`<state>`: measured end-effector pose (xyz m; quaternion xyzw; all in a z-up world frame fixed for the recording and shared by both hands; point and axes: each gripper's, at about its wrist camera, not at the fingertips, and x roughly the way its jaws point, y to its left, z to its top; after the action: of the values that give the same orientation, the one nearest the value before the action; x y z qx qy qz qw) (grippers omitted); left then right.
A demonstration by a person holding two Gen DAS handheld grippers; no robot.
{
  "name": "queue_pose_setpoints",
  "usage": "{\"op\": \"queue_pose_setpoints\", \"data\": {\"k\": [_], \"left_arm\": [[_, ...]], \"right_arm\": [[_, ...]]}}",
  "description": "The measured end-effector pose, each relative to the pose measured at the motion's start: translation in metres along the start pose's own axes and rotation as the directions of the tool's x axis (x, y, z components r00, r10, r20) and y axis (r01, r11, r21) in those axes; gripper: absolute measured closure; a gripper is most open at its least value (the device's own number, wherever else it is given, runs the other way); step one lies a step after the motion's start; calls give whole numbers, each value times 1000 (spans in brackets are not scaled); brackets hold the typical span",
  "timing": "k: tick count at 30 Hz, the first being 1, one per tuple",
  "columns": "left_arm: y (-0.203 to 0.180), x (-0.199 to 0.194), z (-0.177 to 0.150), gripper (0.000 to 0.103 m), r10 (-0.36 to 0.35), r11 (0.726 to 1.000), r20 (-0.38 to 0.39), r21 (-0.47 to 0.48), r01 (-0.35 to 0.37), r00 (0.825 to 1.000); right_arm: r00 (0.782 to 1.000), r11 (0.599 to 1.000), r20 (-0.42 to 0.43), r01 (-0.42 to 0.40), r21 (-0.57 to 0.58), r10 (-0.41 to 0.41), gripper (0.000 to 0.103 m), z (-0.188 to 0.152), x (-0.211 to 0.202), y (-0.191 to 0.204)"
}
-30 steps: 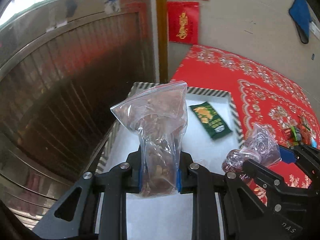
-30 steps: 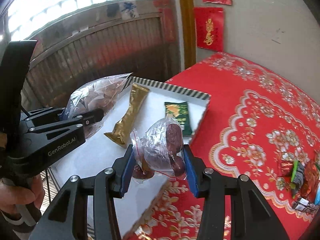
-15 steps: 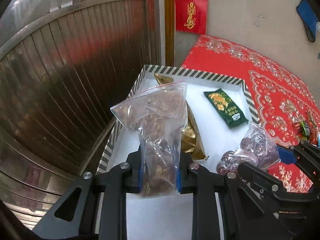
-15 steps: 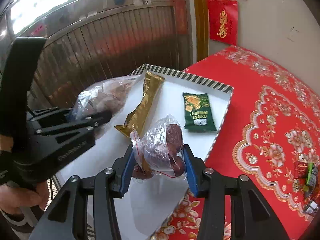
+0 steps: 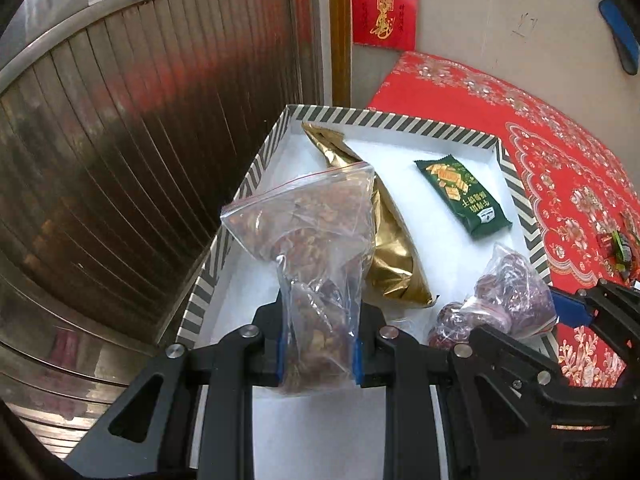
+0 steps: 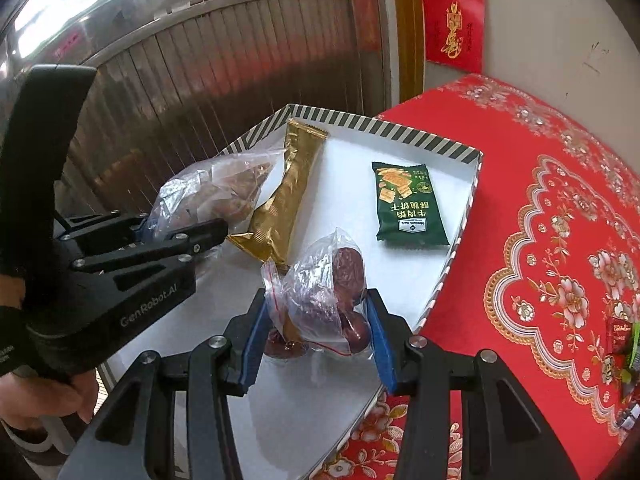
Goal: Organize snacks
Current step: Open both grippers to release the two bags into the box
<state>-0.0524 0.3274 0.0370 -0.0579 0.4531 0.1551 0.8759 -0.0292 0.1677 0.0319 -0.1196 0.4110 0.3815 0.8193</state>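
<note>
My left claw (image 5: 319, 354) clamps a clear zip bag of brown nuts (image 5: 316, 240), my right claw (image 6: 318, 338) a clear bag of red dates (image 6: 324, 296), both above the white striped-rim tray (image 6: 424, 136) on the red floral tablecloth (image 6: 560, 200) beside a brown slatted shutter (image 5: 120, 160).

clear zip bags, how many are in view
2: bag of brown snacks clamped in the left gripper; bag of red dates in the right gripper. Both over the striped tray.

gold packet (image 5: 390, 248): partly behind nut bag (image 5: 316, 240) | candies (image 6: 624, 344): edge-cut, perhaps wrapped sweets
</note>
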Motion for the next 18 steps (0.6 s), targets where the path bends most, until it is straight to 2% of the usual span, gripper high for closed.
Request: {"op": "queue_pose_setpoints", "data": {"k": [13,16,18], "left_arm": [[-3,10,-1,74,14,1000,-27,15,-14,1000],[-4,12,-1,66,21,1000,-29,13,-20,999],[-3,11,-1,51,18,1000,-25,4,-18,1000]], "right_arm": [[999,999,23,33,17,-34,48,1,-6,-8],[999,999,36,36,16,-36,47,3,-10,-10],[998,999,47,36,19,-36,47,4,-15,-11]]}}
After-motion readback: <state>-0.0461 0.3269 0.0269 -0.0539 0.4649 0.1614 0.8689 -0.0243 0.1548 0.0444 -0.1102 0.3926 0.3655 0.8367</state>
